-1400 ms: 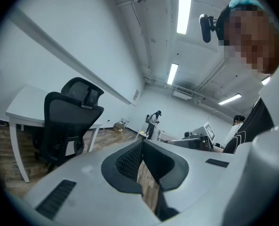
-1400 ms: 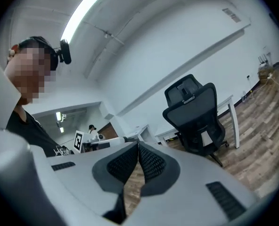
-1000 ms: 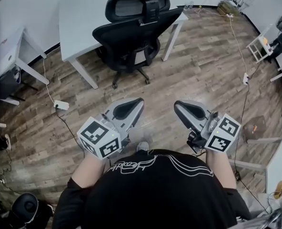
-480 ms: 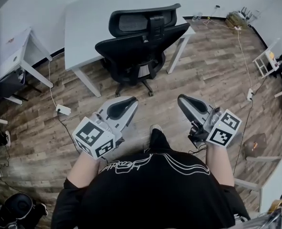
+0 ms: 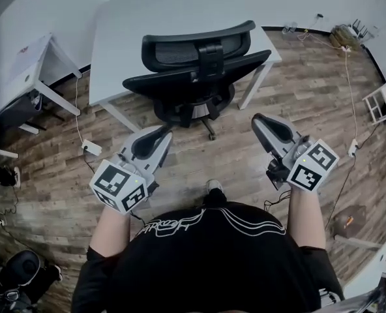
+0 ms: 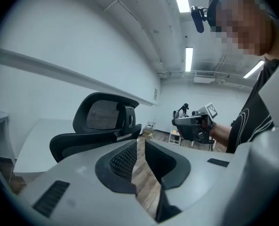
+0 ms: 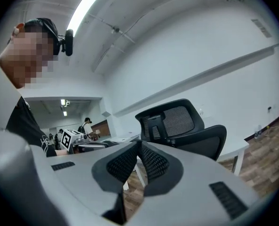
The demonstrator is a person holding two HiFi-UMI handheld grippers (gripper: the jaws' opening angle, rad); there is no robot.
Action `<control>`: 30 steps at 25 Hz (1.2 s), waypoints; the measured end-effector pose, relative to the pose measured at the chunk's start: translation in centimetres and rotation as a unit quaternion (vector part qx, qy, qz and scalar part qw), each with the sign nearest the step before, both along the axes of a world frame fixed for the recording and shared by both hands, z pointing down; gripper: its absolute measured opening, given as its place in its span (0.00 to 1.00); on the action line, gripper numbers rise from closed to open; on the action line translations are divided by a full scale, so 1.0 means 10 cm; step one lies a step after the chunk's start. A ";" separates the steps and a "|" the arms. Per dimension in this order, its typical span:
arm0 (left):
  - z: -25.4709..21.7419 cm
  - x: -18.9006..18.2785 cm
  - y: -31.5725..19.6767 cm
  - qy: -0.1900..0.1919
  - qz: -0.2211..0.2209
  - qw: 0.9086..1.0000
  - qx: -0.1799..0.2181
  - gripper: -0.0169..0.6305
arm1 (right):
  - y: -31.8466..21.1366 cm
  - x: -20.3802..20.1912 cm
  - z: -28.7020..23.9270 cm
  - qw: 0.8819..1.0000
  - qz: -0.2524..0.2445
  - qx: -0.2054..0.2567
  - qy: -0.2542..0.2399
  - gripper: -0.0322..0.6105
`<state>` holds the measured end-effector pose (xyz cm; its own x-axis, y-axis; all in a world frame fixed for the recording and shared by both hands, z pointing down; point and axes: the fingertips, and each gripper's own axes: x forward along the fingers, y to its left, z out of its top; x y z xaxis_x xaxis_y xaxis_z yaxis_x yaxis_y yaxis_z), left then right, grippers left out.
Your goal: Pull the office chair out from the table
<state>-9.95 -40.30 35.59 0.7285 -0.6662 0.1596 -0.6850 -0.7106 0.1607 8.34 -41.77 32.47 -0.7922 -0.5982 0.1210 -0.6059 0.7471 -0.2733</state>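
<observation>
Office chair (image 5: 196, 77) beyond R tongs (image 5: 258, 118), L tongs (image 5: 163, 130) just opening, empty

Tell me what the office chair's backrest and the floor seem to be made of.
Backrest of the office chair: likely black mesh fabric in a matte black plastic frame; the open weave shows. Floor: brown wood planks, possibly laminate or vinyl; grain and plank seams show.

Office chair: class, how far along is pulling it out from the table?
Done: nothing; the office chair sits tucked in at the table. In hand: the left tool and right tool are held short of it, touching nothing; the left's jaws have just been opening slightly, empty, the right's are shut. Remaining: grip the chair and pull it out.
</observation>
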 end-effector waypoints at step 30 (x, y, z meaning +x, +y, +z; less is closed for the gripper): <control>0.61 -0.76 -1.19 -0.330 -0.153 0.931 0.035 0.34 | -2.10 0.73 0.75 0.861 -0.042 0.199 0.467 0.40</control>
